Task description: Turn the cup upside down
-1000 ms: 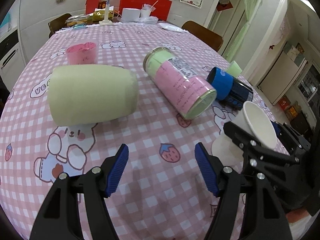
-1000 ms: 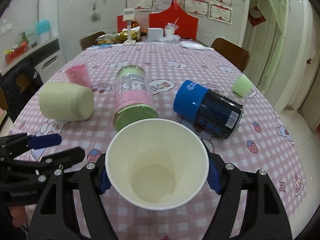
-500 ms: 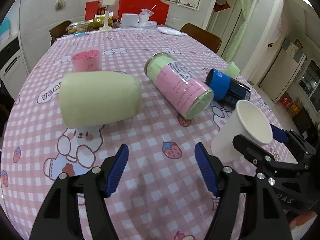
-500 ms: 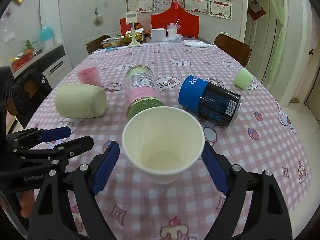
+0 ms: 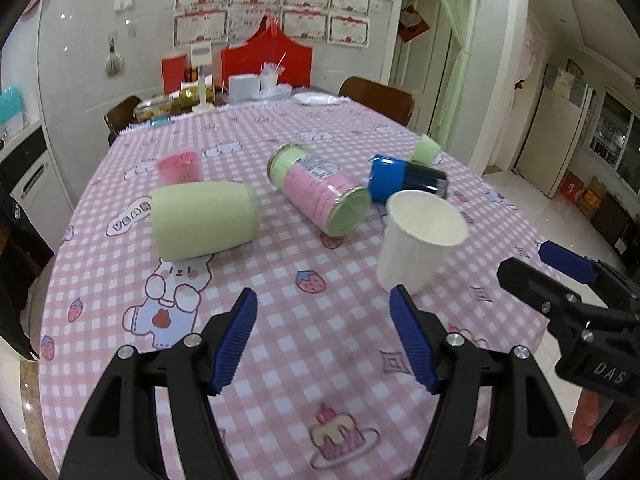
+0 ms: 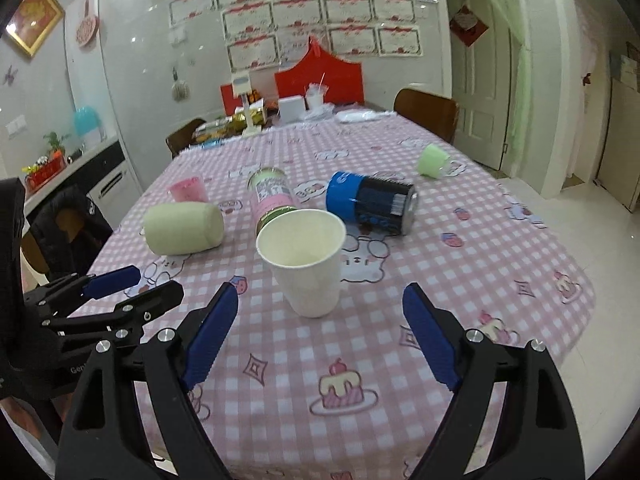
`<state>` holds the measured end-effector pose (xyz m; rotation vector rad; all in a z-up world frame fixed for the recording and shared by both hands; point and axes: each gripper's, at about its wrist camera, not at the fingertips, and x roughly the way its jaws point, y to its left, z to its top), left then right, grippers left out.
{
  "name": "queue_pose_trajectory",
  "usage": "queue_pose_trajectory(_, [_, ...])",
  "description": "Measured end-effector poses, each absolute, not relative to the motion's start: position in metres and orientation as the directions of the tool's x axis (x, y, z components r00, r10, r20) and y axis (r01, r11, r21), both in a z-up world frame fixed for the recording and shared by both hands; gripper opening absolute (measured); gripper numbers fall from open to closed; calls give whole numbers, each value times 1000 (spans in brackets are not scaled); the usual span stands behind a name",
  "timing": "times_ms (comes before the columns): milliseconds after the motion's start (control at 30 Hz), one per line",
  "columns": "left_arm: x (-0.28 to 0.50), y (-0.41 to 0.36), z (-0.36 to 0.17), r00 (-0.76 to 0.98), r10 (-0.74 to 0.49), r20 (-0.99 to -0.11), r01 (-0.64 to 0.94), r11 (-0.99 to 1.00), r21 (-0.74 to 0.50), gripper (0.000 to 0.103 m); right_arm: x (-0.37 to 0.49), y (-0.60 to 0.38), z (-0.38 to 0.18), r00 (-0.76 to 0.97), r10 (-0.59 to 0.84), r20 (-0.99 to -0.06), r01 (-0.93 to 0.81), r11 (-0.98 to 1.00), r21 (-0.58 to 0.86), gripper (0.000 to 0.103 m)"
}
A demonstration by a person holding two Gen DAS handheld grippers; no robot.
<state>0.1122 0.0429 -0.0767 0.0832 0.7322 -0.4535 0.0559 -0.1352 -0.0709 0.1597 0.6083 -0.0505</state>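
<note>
A white paper cup (image 6: 308, 258) stands upright, mouth up, on the pink checked tablecloth (image 6: 460, 280). It also shows in the left wrist view (image 5: 416, 240). My right gripper (image 6: 320, 336) is open and empty, drawn back a little from the cup, with the cup ahead between its blue pads. My left gripper (image 5: 324, 336) is open and empty, to the left of the cup. The right gripper shows at the right edge of the left wrist view (image 5: 568, 276).
A pale green cup (image 5: 204, 220), a pink-labelled jar (image 5: 320, 192) and a blue can (image 5: 404, 180) lie on their sides behind the paper cup. A pink cup (image 5: 178, 168) and a small green cup (image 5: 424, 150) stand farther back. Chairs surround the table.
My right gripper has opened and let go of the paper cup, which now stands on the table. Both grippers have drawn back from the table.
</note>
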Motion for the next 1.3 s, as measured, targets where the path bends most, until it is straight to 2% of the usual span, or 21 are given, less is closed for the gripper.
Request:
queue_pose_trajectory(667, [2,43,-9,805,-369,-465,394,918,-48,68,-36,-136,-23,924,-27,-382,72,992,105,81])
queue_pose_trajectory(900, [-11,43,1,826,-361,-434,383,923,-39,68,-43,-135,-17,935,-19,-355,59,993,100,83])
queue_pose_trajectory(1300, [-16,44,5,835,-345,-428,370,929,-28,68,-43,-131,-14,940,-18,-340,52,995,90,84])
